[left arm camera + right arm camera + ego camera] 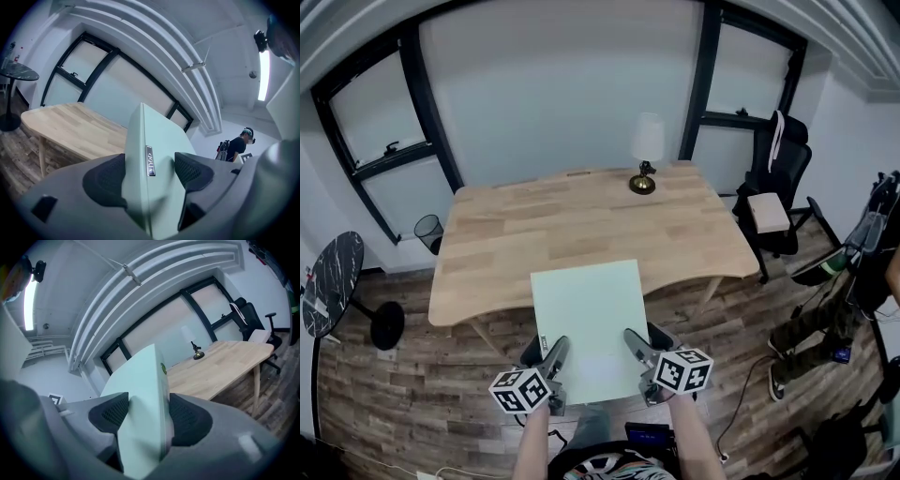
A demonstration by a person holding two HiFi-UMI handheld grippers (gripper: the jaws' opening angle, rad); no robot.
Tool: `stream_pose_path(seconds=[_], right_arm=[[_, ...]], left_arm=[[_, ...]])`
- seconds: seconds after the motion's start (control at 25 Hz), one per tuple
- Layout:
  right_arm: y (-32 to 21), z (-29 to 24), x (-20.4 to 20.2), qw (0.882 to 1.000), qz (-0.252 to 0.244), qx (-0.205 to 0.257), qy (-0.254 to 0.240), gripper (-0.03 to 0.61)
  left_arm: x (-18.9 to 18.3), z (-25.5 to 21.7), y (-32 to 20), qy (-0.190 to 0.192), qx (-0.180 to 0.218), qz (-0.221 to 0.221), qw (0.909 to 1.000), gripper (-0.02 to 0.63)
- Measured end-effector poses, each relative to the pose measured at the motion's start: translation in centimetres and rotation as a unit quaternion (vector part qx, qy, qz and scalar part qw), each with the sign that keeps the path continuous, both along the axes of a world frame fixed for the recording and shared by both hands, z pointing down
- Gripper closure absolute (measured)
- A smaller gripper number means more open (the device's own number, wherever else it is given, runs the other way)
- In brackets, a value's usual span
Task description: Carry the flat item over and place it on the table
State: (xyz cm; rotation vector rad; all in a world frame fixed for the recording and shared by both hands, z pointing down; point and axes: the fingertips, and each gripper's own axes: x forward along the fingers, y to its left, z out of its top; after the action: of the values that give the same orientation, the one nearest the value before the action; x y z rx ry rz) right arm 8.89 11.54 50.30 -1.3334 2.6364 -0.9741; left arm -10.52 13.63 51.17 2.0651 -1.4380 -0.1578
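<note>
A pale green, flat rectangular panel (589, 314) is held across the near edge of the light wooden table (581, 211), its far end over the tabletop. The left tool (555, 352) and the right tool (635, 339) each clamp its near edge. A black mesh wastebasket (429, 231) stands beyond the table's left edge; its contents cannot be made out.

A pale wall (562, 94) runs between two black-framed windows (380, 117). Dark wood planks cover the floor (412, 394). A light wooden tabletop (544, 225) carries a small white-shaded lamp (646, 155) near its far edge. A black office chair (783, 178) stands right, a round marbled side table (333, 281) and wire bin (429, 230) left. A strip light (263, 75) glows overhead.
</note>
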Motion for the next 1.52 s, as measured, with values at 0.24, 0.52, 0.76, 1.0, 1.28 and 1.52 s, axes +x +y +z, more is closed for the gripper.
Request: stream_pose_path(seconds=[0.24, 0.52, 0.76, 1.0, 1.28, 1.52], right_arm=[[-9.9, 1.1, -0.8, 1.000, 0.008, -0.020, 0.000, 0.314], [-19.3, 2.6, -1.3, 0.999, 0.022, -0.041, -0.001, 0.314], [-23.7, 2.6, -1.8, 0.999, 0.032, -0.038, 0.000, 0.314], [-26.1, 2.0, -1.9, 0.999, 0.033, -0.036, 0.004, 0.314], [-28.5, 1.5, -1.9, 0.999, 0.035, -0.033, -0.006, 0.314], [-29.7, 1.8, -1.8, 0.999, 0.032, -0.036, -0.005, 0.314]], left_arm=[[-0.8, 1.2, -10.1, 0.001, -0.021, 0.009, 0.9997, 0.287], [-1.3, 2.6, -20.0, 0.001, -0.039, 0.023, 0.9990, 0.287], [-1.9, 2.8, -24.9, 0.008, -0.035, 0.031, 0.9989, 0.287], [-2.0, 2.6, -27.3, 0.012, -0.033, 0.031, 0.9989, 0.287], [-2.0, 2.0, -29.8, 0.006, -0.027, 0.034, 0.9990, 0.287], [-1.9, 2.5, -31.0, 0.015, -0.033, 0.031, 0.9988, 0.287]])
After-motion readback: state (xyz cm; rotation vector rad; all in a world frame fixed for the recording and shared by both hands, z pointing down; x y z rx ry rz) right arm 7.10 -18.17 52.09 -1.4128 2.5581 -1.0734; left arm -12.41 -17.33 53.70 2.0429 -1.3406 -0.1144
